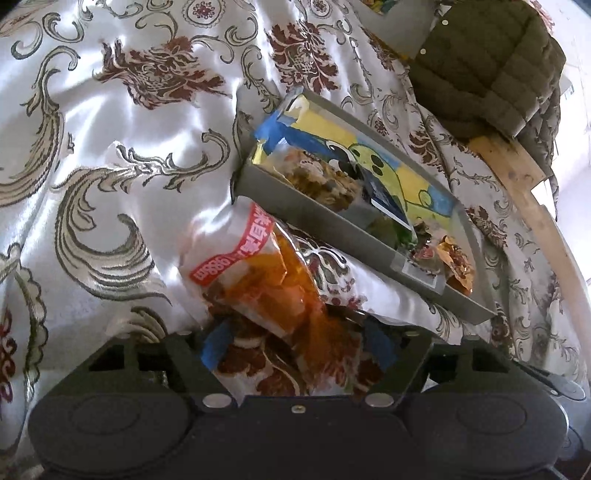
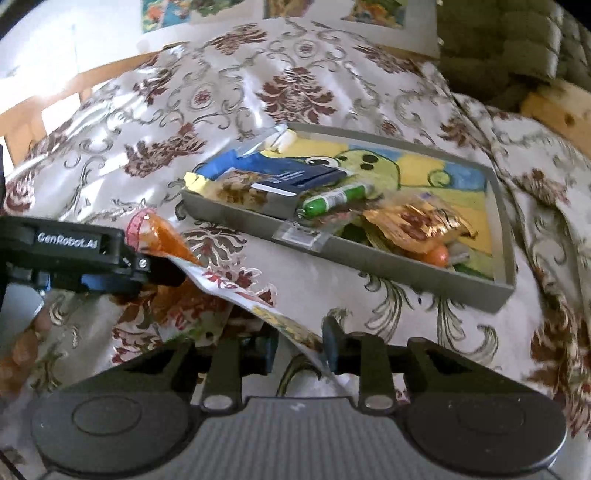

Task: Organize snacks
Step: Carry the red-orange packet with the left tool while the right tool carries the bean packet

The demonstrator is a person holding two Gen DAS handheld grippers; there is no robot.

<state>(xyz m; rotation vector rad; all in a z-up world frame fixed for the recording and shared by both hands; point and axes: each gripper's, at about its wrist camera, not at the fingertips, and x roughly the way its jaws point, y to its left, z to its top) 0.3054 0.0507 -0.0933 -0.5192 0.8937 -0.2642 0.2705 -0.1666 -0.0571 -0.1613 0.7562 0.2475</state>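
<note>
I have the orange snack bag point(image 1: 258, 280) pinched at both ends, my left tool point(image 1: 295, 343) and right tool point(image 2: 299, 345) each clamped on it just short of the grey tray point(image 2: 506, 236), so next I lift it over the near wall.

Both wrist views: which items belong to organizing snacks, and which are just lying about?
Job:
orange snack bag, held by the left gripper
right gripper, at the bag's edge
grey tray
green tube, gold packet, blue packet in the tray

Lying about:
floral cloth
green jacket
pictures
</note>
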